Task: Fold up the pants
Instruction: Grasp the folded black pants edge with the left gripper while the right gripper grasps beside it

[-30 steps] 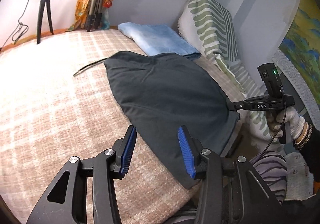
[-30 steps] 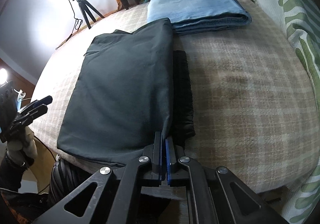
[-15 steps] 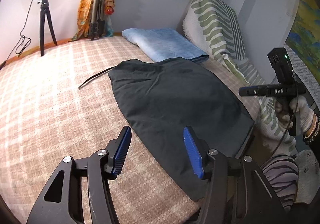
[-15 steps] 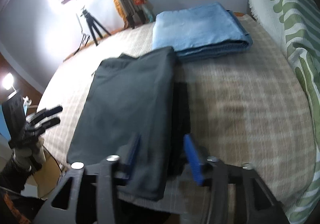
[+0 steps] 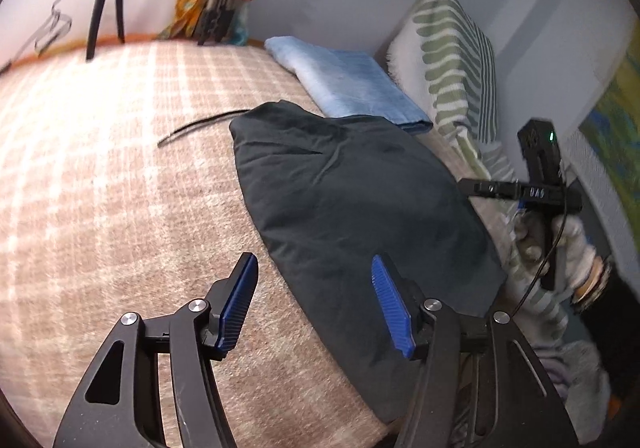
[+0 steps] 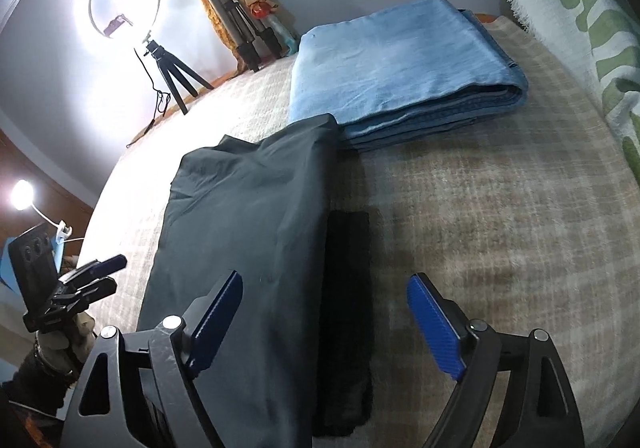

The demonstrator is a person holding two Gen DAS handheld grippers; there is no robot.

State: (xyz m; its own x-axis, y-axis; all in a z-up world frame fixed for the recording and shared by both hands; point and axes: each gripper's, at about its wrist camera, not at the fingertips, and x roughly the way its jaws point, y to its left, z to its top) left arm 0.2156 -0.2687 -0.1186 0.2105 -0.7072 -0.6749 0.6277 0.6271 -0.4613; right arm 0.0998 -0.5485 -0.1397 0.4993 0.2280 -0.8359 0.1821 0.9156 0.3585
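Note:
Dark grey pants (image 5: 352,199) lie folded flat on the checked bed cover (image 5: 100,175); they also show in the right wrist view (image 6: 248,248). My left gripper (image 5: 316,300) is open and empty, raised above the pants' near edge. My right gripper (image 6: 324,320) is open and empty, lifted above the pants' near right corner; in the left wrist view it (image 5: 472,185) hangs beyond the pants' right edge. In the right wrist view the left gripper (image 6: 100,276) is off the bed's left edge.
A folded light-blue cloth (image 6: 400,67) lies behind the pants, touching their far corner. A black strip of fabric (image 6: 348,312) lies beside the pants. A green-patterned pillow (image 5: 456,59) stands at the right. A ring light on a tripod (image 6: 124,7) and a thin black cord (image 5: 200,125) are further back.
My right gripper has let go of the pants' edge, opened wide and lifted away. My left gripper has opened wider and pulled back a little. The pants have settled flat.

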